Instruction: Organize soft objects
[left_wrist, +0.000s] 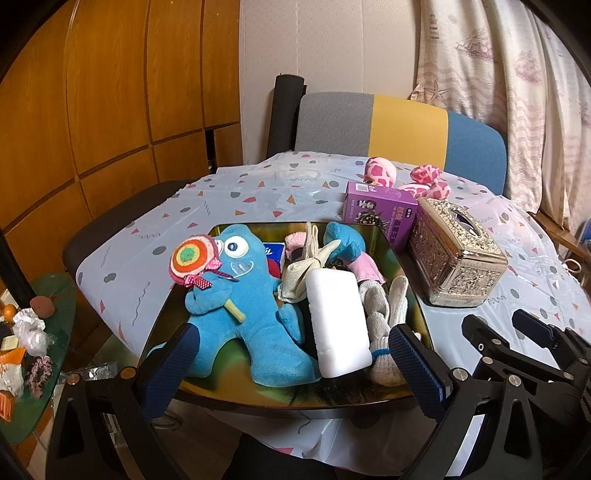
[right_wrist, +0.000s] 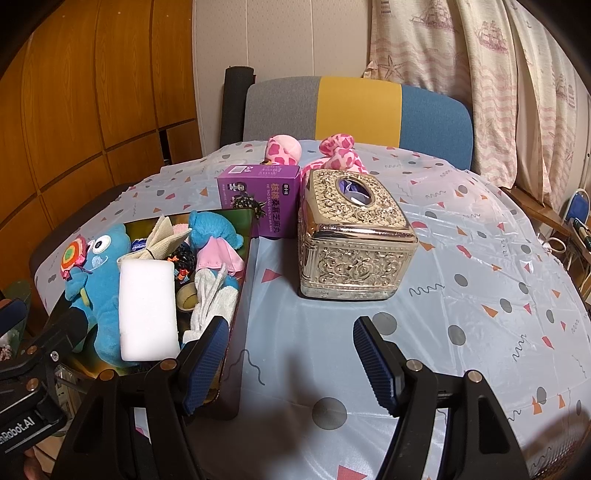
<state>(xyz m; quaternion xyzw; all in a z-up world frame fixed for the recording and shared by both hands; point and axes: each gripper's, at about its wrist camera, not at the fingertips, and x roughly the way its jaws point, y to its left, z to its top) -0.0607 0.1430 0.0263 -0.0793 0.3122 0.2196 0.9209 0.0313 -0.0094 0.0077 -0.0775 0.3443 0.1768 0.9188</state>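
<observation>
A dark tray (left_wrist: 395, 251) (right_wrist: 242, 295) at the table's near left holds a blue plush doll (left_wrist: 243, 295) (right_wrist: 99, 273) with a lollipop, a white sponge block (left_wrist: 338, 321) (right_wrist: 147, 306), white knit gloves (left_wrist: 384, 314) (right_wrist: 212, 299), a second blue plush with pink cloth (left_wrist: 347, 243) (right_wrist: 218, 240) and beige cloth (left_wrist: 314, 254). A pink spotted plush (left_wrist: 406, 177) (right_wrist: 332, 151) lies at the far side behind the boxes. My left gripper (left_wrist: 291, 362) is open and empty above the tray's near edge. My right gripper (right_wrist: 291, 365) is open and empty over bare tablecloth right of the tray.
An ornate metal tissue box (left_wrist: 454, 251) (right_wrist: 354, 240) stands right of the tray, a purple carton (left_wrist: 380, 208) (right_wrist: 258, 195) behind it. A striped chair (right_wrist: 358, 110) is at the far side. A green side table (left_wrist: 29, 350) with clutter is at the left.
</observation>
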